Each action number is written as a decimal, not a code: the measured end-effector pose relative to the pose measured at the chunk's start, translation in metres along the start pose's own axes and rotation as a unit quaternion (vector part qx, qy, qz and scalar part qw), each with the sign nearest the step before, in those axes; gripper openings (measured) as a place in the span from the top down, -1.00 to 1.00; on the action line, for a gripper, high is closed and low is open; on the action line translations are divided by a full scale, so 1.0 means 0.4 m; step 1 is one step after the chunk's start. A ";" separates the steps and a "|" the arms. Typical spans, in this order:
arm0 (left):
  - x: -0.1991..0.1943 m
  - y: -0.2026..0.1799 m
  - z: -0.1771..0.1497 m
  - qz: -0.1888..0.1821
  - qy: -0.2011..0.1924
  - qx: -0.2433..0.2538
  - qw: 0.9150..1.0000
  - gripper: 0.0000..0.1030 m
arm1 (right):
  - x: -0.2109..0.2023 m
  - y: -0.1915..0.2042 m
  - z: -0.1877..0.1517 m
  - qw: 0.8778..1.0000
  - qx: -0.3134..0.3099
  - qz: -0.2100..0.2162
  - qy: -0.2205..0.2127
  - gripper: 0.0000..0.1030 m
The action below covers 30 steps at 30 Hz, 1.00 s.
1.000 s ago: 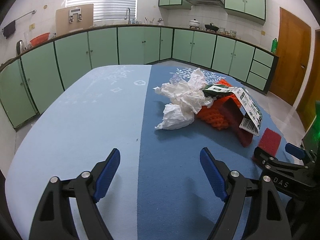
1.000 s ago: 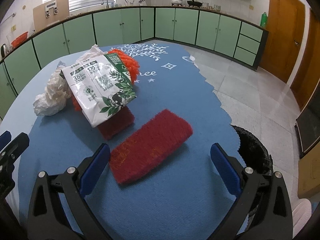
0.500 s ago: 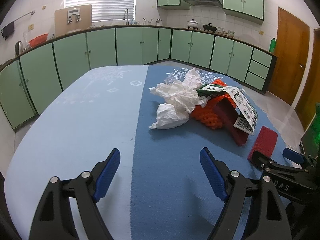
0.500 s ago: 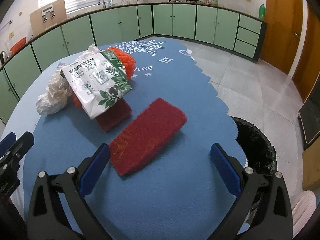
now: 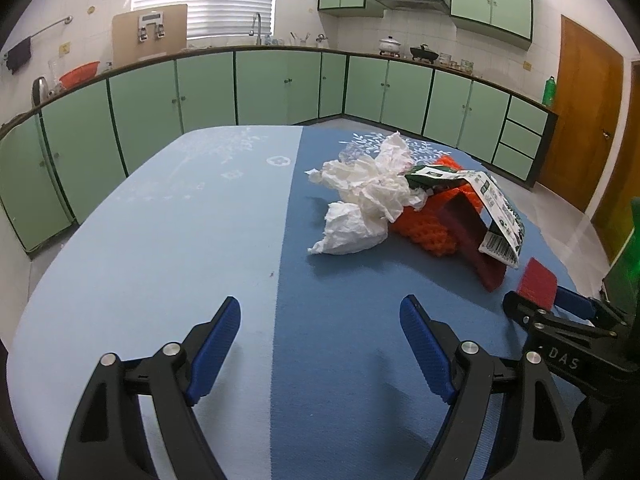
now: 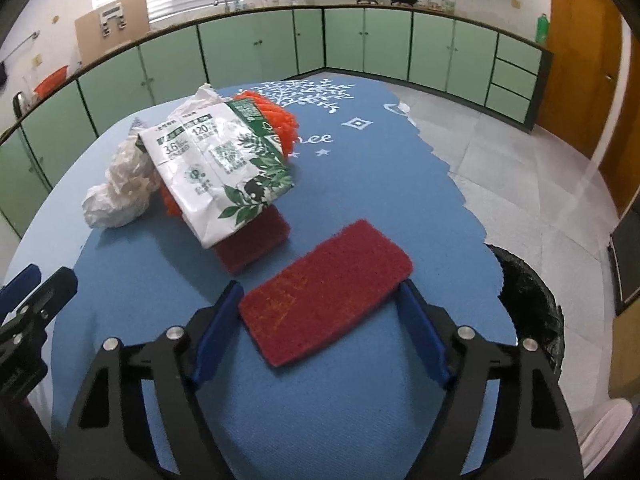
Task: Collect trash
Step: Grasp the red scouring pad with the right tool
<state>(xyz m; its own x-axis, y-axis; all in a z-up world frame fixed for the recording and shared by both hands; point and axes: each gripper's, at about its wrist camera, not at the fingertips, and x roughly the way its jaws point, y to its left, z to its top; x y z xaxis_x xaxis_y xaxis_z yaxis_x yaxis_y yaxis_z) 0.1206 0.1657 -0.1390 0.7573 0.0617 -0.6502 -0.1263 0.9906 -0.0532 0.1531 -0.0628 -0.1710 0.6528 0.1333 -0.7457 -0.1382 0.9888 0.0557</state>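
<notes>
red pad (image 6: 326,292) flat on bench (image 6: 360,420), between closing right tongs (image 6: 320,312), pinched squarely; left tongs (image 5: 320,344) open, empty.

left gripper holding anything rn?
No: in the left wrist view the left gripper hangs open over the bare blue tablecloth, with nothing between its pads.

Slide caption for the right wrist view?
Right gripper jaws closing around red pad; bin beside table.
</notes>
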 end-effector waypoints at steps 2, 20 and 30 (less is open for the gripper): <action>0.000 -0.003 0.003 0.000 -0.001 0.001 1.000 -0.56 | -0.009 -0.010 0.000 1.000 0.007 0.014 0.001 -0.32; -0.006 -0.044 -0.005 -0.009 0.000 0.015 1.000 -0.56 | -0.010 -0.051 -0.003 1.000 0.026 0.000 0.011 -0.53; -0.005 -0.044 -0.001 -0.011 0.002 0.011 1.000 -0.56 | -0.027 -0.063 0.007 0.998 0.015 0.061 -0.003 -0.16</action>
<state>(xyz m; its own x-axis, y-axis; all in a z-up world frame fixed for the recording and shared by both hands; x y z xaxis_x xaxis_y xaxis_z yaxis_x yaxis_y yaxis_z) 0.1210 0.1483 -0.1371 0.7568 0.0391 -0.6525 -0.0952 0.9942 -0.0508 0.1516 -0.0890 -0.1626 0.6370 0.2524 -0.7283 -0.1937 0.9670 0.1656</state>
